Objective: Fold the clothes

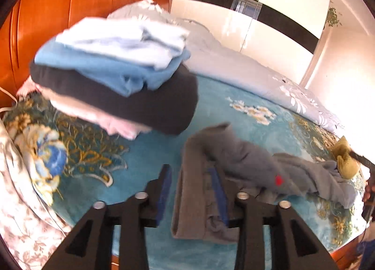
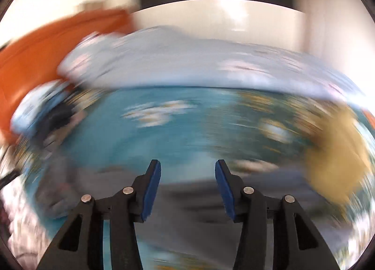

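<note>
A grey garment (image 1: 234, 164) with a small red mark lies crumpled on the teal floral blanket (image 1: 145, 152). My left gripper (image 1: 191, 173) is open; part of the grey cloth hangs between its jaws and drapes over the right finger. A stack of folded clothes (image 1: 117, 75), light blue over blue, dark and pink, sits at the left by the headboard. In the blurred right wrist view my right gripper (image 2: 187, 171) is open and empty above the blanket (image 2: 175, 134), with grey cloth (image 2: 187, 199) below it. A yellow-tan garment (image 2: 337, 166) lies at the right and also shows in the left wrist view (image 1: 346, 159).
An orange wooden headboard (image 1: 70, 12) stands at the back left. A pale floral quilt (image 1: 234, 63) is bunched along the far side of the bed. A floral pillow (image 1: 21, 199) lies at the left edge. White wardrobe doors (image 1: 269, 12) stand behind.
</note>
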Demonstrator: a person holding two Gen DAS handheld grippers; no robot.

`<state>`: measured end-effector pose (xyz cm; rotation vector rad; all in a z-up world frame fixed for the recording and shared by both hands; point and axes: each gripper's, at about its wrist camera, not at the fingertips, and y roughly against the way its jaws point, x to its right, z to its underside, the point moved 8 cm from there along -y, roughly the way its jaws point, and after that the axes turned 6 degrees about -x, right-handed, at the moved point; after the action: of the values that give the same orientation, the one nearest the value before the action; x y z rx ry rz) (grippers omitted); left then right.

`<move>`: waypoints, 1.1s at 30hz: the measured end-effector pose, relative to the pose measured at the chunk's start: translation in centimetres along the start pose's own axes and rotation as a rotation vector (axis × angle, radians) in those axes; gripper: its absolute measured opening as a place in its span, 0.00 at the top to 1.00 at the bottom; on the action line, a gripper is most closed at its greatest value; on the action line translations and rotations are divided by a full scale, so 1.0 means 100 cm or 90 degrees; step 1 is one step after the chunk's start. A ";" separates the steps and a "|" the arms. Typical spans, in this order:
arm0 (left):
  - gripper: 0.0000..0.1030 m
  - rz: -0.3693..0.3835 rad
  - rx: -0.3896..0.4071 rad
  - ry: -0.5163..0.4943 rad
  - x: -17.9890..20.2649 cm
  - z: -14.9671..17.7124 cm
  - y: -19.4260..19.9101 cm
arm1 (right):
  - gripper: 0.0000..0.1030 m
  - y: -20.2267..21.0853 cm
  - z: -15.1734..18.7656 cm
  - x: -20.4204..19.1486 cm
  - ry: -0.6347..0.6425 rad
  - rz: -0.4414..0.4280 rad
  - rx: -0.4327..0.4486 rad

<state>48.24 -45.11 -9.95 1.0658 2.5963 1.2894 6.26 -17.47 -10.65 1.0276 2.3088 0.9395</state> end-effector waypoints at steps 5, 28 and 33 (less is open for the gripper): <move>0.52 0.012 0.025 -0.018 0.051 -0.017 -0.003 | 0.51 0.000 0.030 0.170 -0.242 0.063 -0.002; 0.46 0.046 -0.002 -0.102 0.182 -0.023 -0.004 | 0.82 -0.035 -0.034 0.260 -0.384 -0.060 0.105; 0.46 0.058 -0.006 -0.104 0.194 -0.022 -0.009 | 0.86 0.054 -0.044 0.327 -0.400 0.017 0.197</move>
<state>32.24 -35.36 -4.43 1.2442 2.4465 1.1747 -14.36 8.63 -7.51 1.2579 1.9275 0.2050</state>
